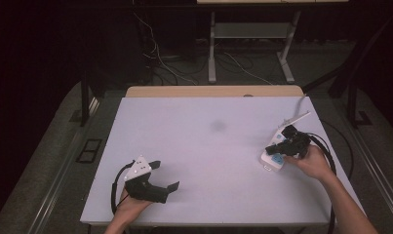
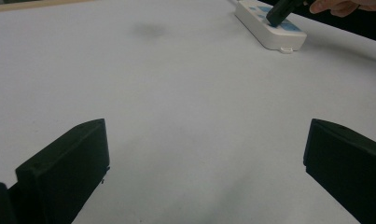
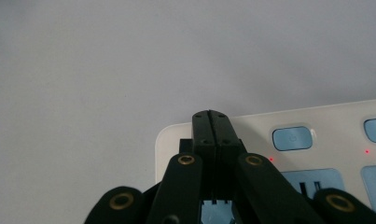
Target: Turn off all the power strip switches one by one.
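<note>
A matt, smooth white table surface (image 1: 208, 161) is seen, edged at the far side by pale wood (image 1: 213, 91). The power strip (image 3: 344, 122) is finished in smooth off-white plastic — its blue buttons faintly glossy. The right gripper (image 3: 211, 122) is made of matt black plastic, fitted with brass-coloured metal rivets.

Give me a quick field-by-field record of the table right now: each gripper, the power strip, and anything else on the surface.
surface: white table top with a faint dark smudge near the middle
power strip: white power strip with blue buttons and sockets, lying flat at the table's right edge
switch lights: small red dots lit beside the blue buttons
right gripper: right gripper over the strip's near end, jaws closed together with nothing between them
left gripper: left gripper near the front left, jaws wide apart, holding nothing
</note>
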